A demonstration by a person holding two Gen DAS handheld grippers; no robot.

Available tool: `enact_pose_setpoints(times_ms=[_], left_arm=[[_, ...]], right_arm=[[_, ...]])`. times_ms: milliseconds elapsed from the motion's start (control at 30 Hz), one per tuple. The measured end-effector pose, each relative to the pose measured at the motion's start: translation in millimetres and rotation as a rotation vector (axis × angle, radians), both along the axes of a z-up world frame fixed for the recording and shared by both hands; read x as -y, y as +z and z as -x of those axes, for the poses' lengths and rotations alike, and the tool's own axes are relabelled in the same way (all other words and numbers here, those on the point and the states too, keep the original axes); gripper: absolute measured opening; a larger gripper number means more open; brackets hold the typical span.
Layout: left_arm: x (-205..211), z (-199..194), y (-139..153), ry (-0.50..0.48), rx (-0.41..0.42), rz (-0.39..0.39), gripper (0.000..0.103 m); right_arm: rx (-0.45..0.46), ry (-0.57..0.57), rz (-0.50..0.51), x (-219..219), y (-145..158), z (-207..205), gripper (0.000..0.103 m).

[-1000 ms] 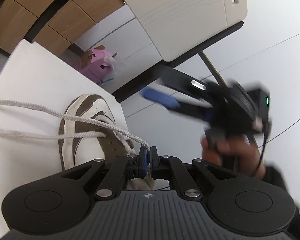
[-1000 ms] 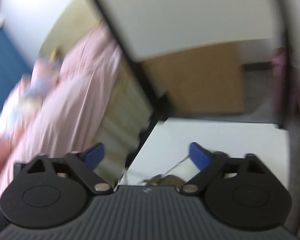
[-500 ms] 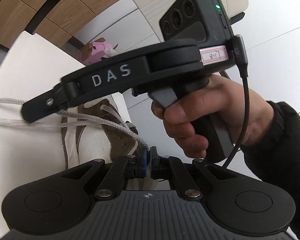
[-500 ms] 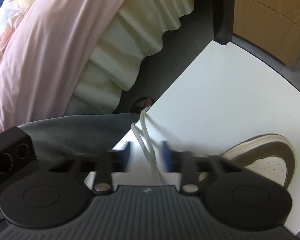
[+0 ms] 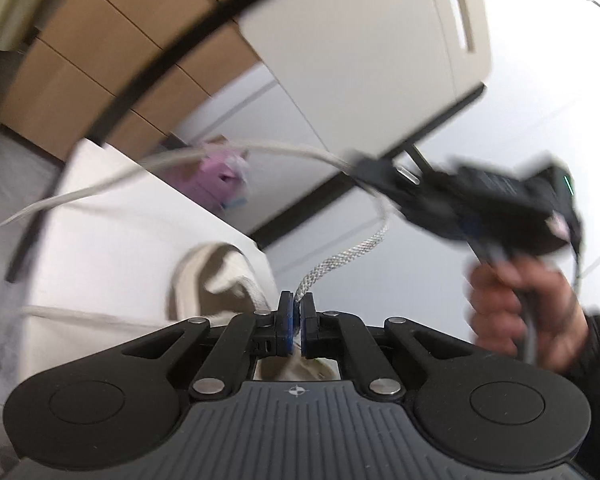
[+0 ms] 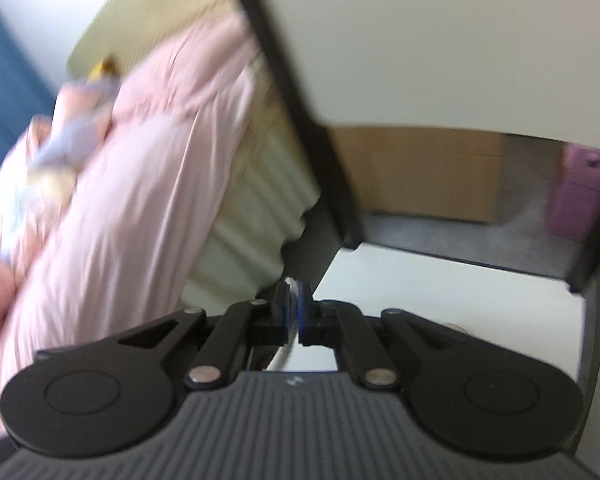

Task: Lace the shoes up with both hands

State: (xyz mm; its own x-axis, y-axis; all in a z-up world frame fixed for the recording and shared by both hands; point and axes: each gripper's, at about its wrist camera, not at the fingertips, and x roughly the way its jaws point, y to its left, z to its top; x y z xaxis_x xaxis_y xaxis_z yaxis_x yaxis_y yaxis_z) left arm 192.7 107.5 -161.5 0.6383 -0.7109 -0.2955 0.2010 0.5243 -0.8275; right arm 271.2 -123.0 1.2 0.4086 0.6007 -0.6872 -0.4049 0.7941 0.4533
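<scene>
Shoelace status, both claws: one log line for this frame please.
left claw: shut on shoelace | right claw: shut on shoelace | shoe: on white table | both views blurred

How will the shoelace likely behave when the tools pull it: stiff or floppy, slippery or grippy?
Probably floppy: the lace curves loosely between the left tool and right tool. Its braided weave likely grips the pads. The shoe seems light, so hard pulls may drag it.

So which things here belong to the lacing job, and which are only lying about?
Belonging to the job:
- shoe
- lace
- left claw, shut on lace
- right claw, shut on lace

Just lying about:
- pink box
- pink bedding
- wooden drawers
</scene>
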Motion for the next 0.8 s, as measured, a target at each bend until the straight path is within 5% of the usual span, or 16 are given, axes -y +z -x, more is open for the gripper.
enact_pose_setpoints(times_ms=[233, 467, 533, 633, 800], left_arm=[[-7.0, -2.8, -1.3, 0.018, -0.033, -0.032, 0.003], [-11.7, 2.1, -18.7, 0.033, -0.129, -0.110, 0.003], [-10.3, -0.9, -23.5, 0.037, -0.149, -0.118, 0.003], [-9.4, 0.3, -23.4, 0.032, -0.147, -0.127, 0.003], [-10.3, 3.0, -23.0, 0.018, -0.148, -0.133, 0.003]], right_arm=[[-0.059, -0.320, -0.129, 77.5, -26.2, 77.9, 0.004], [-0.169, -0.353, -0.085, 86.3, -60.4, 120.3, 0.009], [-0.172, -0.340, -0.080, 86.7, -60.0, 123.6, 0.022], [-0.129, -0.324, -0.060, 91.5, -45.8, 131.1, 0.059], [0.023, -0.258, 0.030, 97.1, -13.2, 113.7, 0.059]])
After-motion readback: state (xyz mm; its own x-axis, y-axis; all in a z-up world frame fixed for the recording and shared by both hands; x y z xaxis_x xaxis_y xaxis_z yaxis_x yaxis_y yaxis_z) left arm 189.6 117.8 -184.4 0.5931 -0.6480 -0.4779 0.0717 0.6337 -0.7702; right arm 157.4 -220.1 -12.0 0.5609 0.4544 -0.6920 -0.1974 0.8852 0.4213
